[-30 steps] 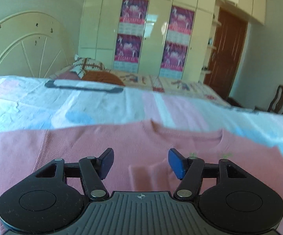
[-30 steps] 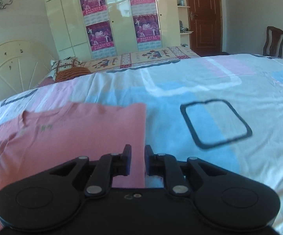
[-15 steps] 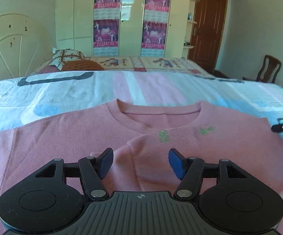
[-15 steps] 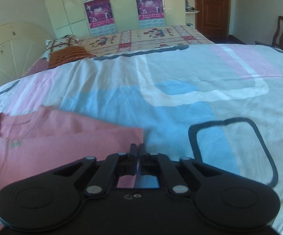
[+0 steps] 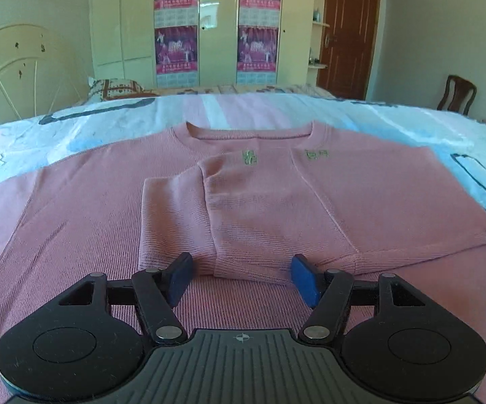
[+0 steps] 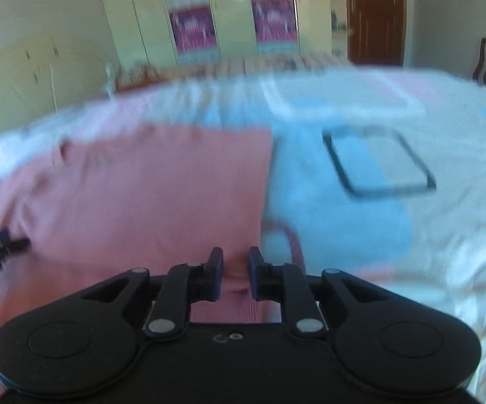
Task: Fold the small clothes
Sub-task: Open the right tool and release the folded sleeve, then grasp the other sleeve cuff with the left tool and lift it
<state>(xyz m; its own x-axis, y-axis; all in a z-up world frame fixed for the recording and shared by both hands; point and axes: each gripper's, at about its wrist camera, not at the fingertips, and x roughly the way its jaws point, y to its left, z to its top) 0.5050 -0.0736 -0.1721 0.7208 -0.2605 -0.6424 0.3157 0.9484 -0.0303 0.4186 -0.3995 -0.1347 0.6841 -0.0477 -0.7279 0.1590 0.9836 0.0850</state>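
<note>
One side of the pink ribbed knit top (image 5: 259, 202), spread on the bed (image 5: 74, 128), is folded in. The left tool (image 5: 241, 277) is opening, empty, over the folded sleeve cuff; the right tool (image 6: 235, 271) is opening narrowly, fabric between its pads, grip unclear. Next, I'd judge, comes folding the other side.

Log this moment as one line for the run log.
stage: folding | pink top: flat on bed, sleeve folded in | left gripper: opening, above sleeve cuff | right gripper: opening, over fabric

Bed (image 5: 115, 124) under a pastel patchwork sheet (image 6: 411, 222), pink sweater (image 5: 91, 208) flat on it, one sleeve folded in.
</note>
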